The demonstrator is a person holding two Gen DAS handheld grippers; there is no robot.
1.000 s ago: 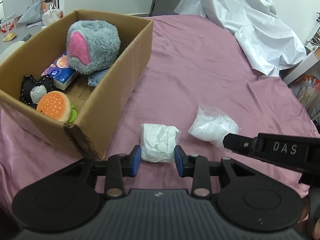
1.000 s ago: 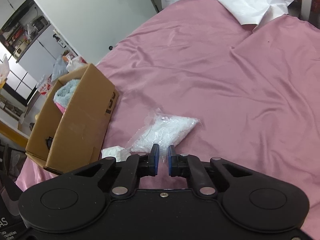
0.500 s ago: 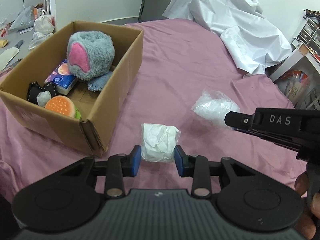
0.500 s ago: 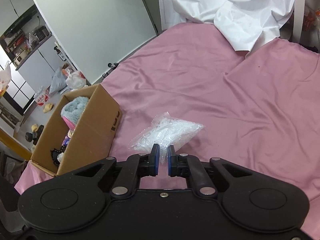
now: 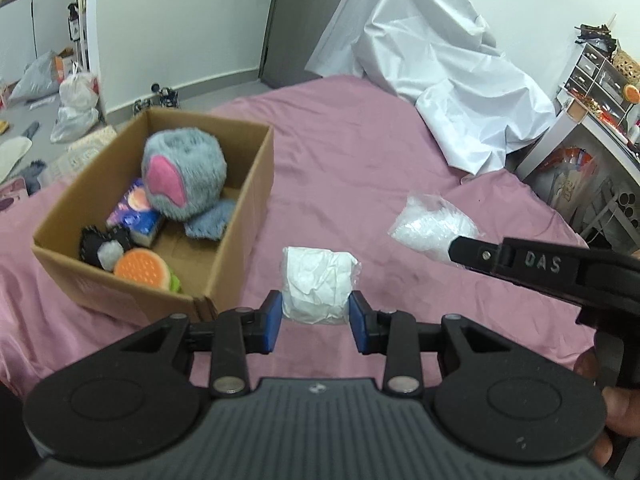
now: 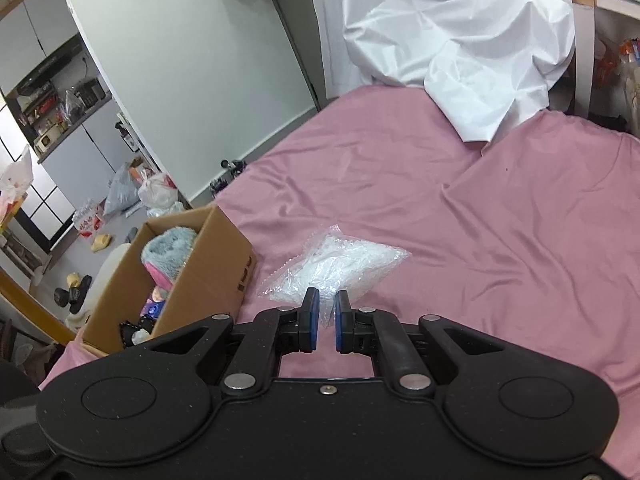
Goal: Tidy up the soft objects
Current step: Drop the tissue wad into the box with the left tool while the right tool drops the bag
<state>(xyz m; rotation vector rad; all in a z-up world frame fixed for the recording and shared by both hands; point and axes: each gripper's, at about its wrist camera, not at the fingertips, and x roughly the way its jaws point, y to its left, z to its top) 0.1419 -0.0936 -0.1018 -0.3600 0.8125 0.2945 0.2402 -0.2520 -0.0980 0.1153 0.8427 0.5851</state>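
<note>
both loads up: left gripper (image 5: 316, 316) jaws clamp white wad (image 5: 318, 290), right gripper (image 6: 324, 322) jaws pinch plastic bag (image 6: 340, 266); next i carry to cardboard box (image 5: 236, 220).

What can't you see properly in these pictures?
- Cardboard box, right wrist view: its near wall hides most of the toys inside.
- Black toy, left wrist view: half behind the burger toy, too small to identify.
- White packet, left wrist view: the left hand-held gripper covers its lower end.
</note>
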